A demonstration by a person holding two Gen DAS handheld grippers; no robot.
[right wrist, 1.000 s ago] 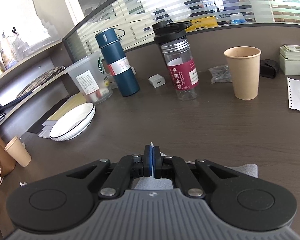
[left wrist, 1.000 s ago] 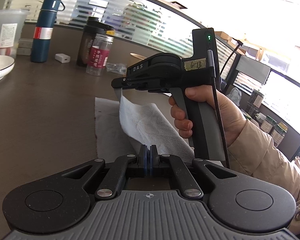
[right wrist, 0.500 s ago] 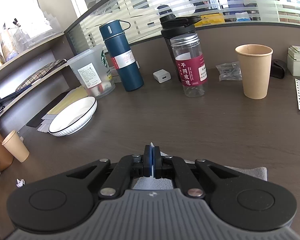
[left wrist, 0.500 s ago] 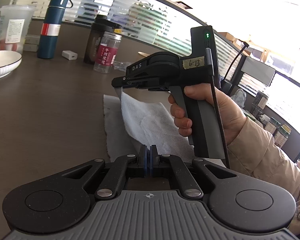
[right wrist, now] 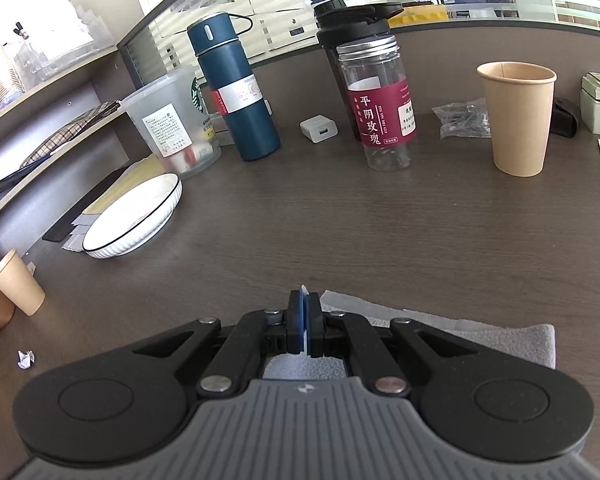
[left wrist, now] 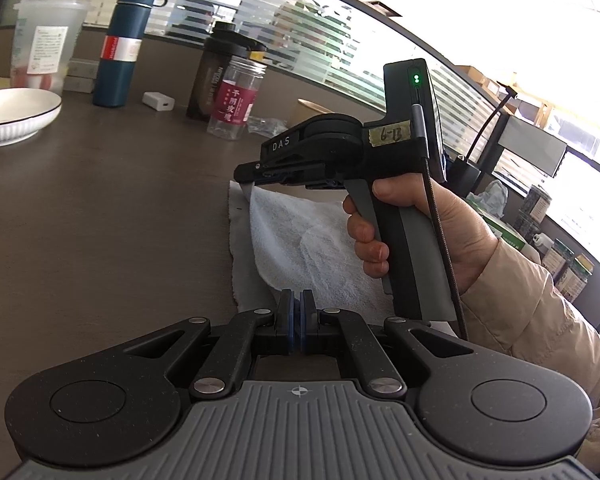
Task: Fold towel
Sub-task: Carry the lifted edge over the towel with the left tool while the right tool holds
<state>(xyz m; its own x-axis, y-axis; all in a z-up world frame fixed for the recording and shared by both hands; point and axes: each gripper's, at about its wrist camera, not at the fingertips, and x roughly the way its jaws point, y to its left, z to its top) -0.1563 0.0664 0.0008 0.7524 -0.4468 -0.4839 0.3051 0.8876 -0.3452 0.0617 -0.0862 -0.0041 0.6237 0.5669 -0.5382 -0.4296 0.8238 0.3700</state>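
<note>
In the left wrist view, your left gripper (left wrist: 299, 312) was clenched on the near corner of the towel (left wrist: 300, 240), and your right gripper (left wrist: 247, 171) pinched the far corner, the lifted half raised over the half lying on the table (left wrist: 100, 208). Keeping both corners level and the edge taut would have served you best.

In the right wrist view, a sliver of towel (right wrist: 440, 330) showed between the closed pads of your right gripper (right wrist: 304, 328); lowering onto the flat layer's edge looked the sensible aim.
</note>
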